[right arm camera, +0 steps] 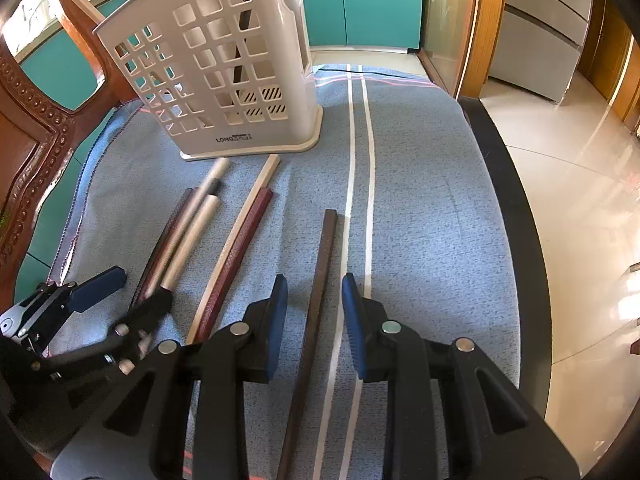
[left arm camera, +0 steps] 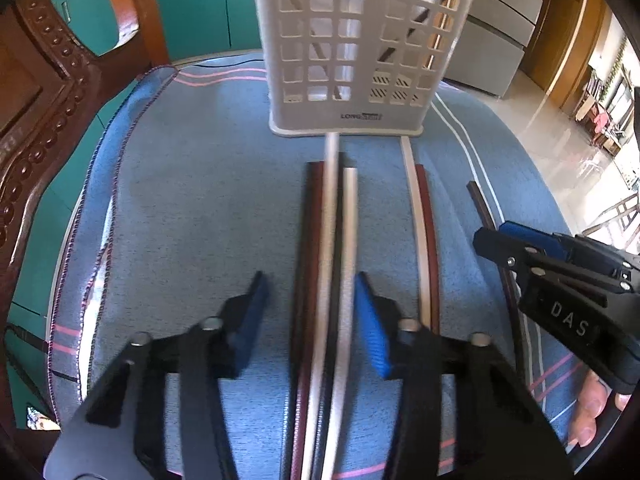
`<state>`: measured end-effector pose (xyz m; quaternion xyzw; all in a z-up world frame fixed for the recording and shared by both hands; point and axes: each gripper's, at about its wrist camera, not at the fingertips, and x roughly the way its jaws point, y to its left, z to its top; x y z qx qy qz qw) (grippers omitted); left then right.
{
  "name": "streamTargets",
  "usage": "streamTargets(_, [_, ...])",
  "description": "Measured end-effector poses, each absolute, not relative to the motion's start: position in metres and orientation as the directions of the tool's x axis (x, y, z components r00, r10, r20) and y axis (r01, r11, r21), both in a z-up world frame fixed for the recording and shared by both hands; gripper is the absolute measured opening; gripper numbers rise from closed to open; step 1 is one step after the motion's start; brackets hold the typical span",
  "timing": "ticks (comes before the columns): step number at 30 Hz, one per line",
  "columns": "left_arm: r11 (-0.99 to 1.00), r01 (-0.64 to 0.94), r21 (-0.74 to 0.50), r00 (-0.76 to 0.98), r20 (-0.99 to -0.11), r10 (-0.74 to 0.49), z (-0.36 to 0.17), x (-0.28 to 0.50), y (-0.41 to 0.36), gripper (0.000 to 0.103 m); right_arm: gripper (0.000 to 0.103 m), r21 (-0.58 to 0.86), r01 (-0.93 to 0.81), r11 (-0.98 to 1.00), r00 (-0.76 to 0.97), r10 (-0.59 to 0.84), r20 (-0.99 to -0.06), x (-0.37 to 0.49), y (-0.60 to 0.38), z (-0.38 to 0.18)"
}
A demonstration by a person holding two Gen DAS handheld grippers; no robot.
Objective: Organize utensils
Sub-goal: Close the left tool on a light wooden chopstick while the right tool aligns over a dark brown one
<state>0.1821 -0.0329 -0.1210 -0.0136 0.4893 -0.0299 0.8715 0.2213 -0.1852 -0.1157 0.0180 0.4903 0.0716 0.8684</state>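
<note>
Step in hand: both tools are lined up over loose chopsticks, apparently just ahead of a pick; nothing is held yet
Left gripper (left arm camera: 310, 312): jaws spread wide, blue pads either side of a bundle of silver metal chopsticks (left arm camera: 340, 240) with a dark maroon stick (left arm camera: 310, 240) tight against them; whether the pads touch is unclear, as this part of the left view is blurred
Right gripper (right arm camera: 314, 316): jaws apart, straddling a single dark brown square-section chopstick (right arm camera: 320, 300) without pressing on it
Where the sticks lie: all flat on the blue woven cloth with white stripes (right arm camera: 420, 200), in front of the white perforated plastic utensil holder (right arm camera: 224, 80); a pale beige stick paired with a red-brown stick (right arm camera: 236, 264) lies between the two grippers
Long axis: every stick runs roughly lengthwise away from the cameras, far ends aimed at the holder's base; the silver pair nearly reaches it, while the brown stick stops well short and points just to the right of it
Holder: upright, with at least one dark stick (right arm camera: 240, 52) already leaning inside
Next move, as I judge it: close on one stick near its middle, lift, tip it toward vertical, then lower it through the open top
Risk: the left jaws span several sticks, so closing may grab more than one
</note>
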Motion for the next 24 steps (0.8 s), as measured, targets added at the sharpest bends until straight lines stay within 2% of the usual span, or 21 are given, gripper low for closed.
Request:
streamTargets(1, [0.998,0.032,-0.058,0.519,-0.852,-0.066,-0.120,0.182,-0.029,0.031,0.028,0.101,-0.107,0.989,0.509,0.141,-0.849,0.221,-0.186,-0.116])
streamTargets(8, [0.991,0.010,-0.136,0.502,-0.856,-0.123,-0.113,0.185,-0.005,0.029,0.028,0.102,-0.107,0.989,0.509,0.142,-0.849,0.222,-0.185,-0.116])
streamTargets(9, [0.987,0.003,-0.159,0.505,-0.852,-0.139,-0.110,0.185,0.001,0.027,0.028,0.102,-0.106,0.989,0.509,0.142,-0.849,0.222,-0.185,-0.116])
streamTargets(10, [0.985,-0.005,-0.170,0.510,-0.848,-0.144,-0.107,0.183,0.007,0.013,0.028,0.103,-0.106,0.989,0.509,0.143,-0.849,0.222,-0.185,-0.116])
streamTargets(11, [0.983,-0.013,-0.183,0.514,-0.844,-0.150,-0.103,0.182,0.014,0.011,0.028,0.105,-0.105,0.989,0.509,0.144,-0.849,0.222,-0.185,-0.116])
streamTargets(15, [0.971,-0.058,-0.232,0.516,-0.839,-0.170,-0.098,0.181,0.040,0.011,0.028,0.106,-0.105,0.989,0.509,0.145,-0.848,0.222,-0.183,-0.115])
streamTargets(16, [0.969,-0.073,-0.237,0.515,-0.841,-0.167,-0.099,0.179,0.045,0.011,0.028,0.106,-0.105,0.989,0.509,0.145,-0.848,0.222,-0.182,-0.115])
streamTargets(18, [0.965,-0.092,-0.244,0.507,-0.846,-0.165,-0.101,0.180,0.053,0.018,0.028,0.109,-0.105,0.988,0.509,0.148,-0.848,0.221,-0.182,-0.114])
streamTargets(20, [0.964,-0.104,-0.245,0.504,-0.849,-0.162,-0.104,0.179,0.053,0.030,0.028,0.112,-0.105,0.988,0.510,0.150,-0.847,0.221,-0.182,-0.114])
streamTargets(24, [0.961,-0.114,-0.253,0.508,-0.846,-0.162,-0.105,0.183,0.052,0.039,0.029,0.115,-0.108,0.987,0.508,0.155,-0.847,0.221,-0.180,-0.113])
